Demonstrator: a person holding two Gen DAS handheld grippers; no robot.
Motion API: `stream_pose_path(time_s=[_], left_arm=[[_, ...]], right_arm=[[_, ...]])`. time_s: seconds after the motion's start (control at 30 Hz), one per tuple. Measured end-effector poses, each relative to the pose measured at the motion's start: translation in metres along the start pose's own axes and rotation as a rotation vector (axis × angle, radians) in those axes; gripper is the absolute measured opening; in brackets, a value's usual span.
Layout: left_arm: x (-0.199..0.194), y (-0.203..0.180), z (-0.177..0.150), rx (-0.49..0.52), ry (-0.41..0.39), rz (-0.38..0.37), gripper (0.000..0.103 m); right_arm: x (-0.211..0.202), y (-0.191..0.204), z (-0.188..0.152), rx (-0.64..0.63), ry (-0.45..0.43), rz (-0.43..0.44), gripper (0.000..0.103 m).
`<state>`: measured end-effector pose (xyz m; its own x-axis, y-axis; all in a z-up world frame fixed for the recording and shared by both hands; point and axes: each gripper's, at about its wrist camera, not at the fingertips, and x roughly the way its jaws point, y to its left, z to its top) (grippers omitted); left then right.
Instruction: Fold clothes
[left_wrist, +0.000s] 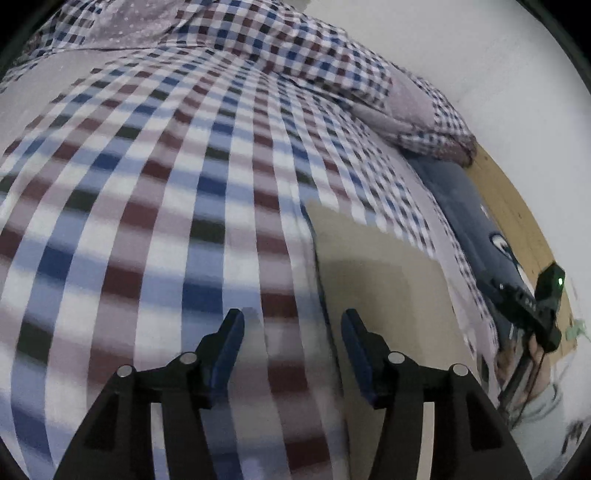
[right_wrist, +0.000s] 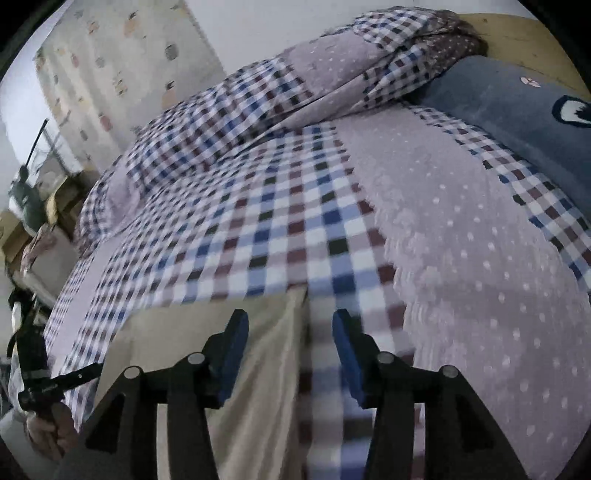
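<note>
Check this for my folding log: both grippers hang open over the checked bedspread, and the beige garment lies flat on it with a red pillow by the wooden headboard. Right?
One slip: the pillow is dark blue, not red, as the right wrist view shows. The rest holds: left gripper and right gripper are open over the checked bedspread, beige garment flat, wooden headboard behind.

A checked bedspread covered the bed, a blue pillow lying by the wooden headboard. A patterned curtain hung beside the white wall.

Bunched quilt beyond open bedsheet
</note>
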<state>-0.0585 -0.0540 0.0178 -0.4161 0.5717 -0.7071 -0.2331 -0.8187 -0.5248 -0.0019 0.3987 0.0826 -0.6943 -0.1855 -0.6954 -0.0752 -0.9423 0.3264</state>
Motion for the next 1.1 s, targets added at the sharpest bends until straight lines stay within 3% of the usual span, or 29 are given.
stream_pose_path(time_s=[0.33,0.37,0.43,0.47,0.57,0.6,0.63,0.7,0.83,0.97,1.0,1.1], left_arm=[[-0.035,-0.052,-0.085,0.14,0.041,-0.001,0.058],[-0.036,-0.055,-0.093,0.151,0.041,0.012,0.058],[-0.04,-0.061,-0.107,0.166,0.038,0.038,0.052],[-0.042,-0.061,-0.112,0.161,0.032,0.049,0.043],[-0.05,-0.058,-0.127,0.123,0.021,0.061,0.031],[-0.055,-0.055,-0.133,0.104,0.016,0.062,0.03],[-0.059,-0.052,-0.138,0.088,0.013,0.062,0.03],[-0.066,-0.046,-0.149,0.054,0.006,0.057,0.029],[-0.079,-0.029,-0.167,-0.051,0.013,-0.028,0.03],[-0.082,-0.016,-0.179,-0.124,0.043,-0.116,0.032],[-0.083,-0.014,-0.182,-0.139,0.048,-0.137,0.034],[-0.086,-0.011,-0.186,-0.173,0.064,-0.184,0.042]], right_arm=[[-0.062,0.035,-0.102,-0.08,0.064,0.073,0.05],[-0.066,0.038,-0.112,-0.093,0.072,0.083,0.046],[-0.063,0.04,-0.13,-0.13,0.112,0.042,0.021],[-0.059,0.037,-0.137,-0.14,0.133,0.004,0.016],[-0.062,0.017,-0.147,-0.088,0.151,-0.032,0.013],[-0.07,0.01,-0.15,-0.061,0.137,-0.078,0.0],[-0.077,0.004,-0.153,-0.049,0.123,-0.169,0.001],[-0.093,-0.011,-0.165,0.011,0.099,-0.242,0.001],[-0.129,-0.014,-0.183,0.074,0.032,-0.145,0.005],[-0.148,-0.001,-0.208,0.104,0.036,0.059,0.013],[-0.15,0.001,-0.215,0.111,0.055,0.096,0.019],[-0.153,0.009,-0.233,0.094,0.097,0.096,0.04]])
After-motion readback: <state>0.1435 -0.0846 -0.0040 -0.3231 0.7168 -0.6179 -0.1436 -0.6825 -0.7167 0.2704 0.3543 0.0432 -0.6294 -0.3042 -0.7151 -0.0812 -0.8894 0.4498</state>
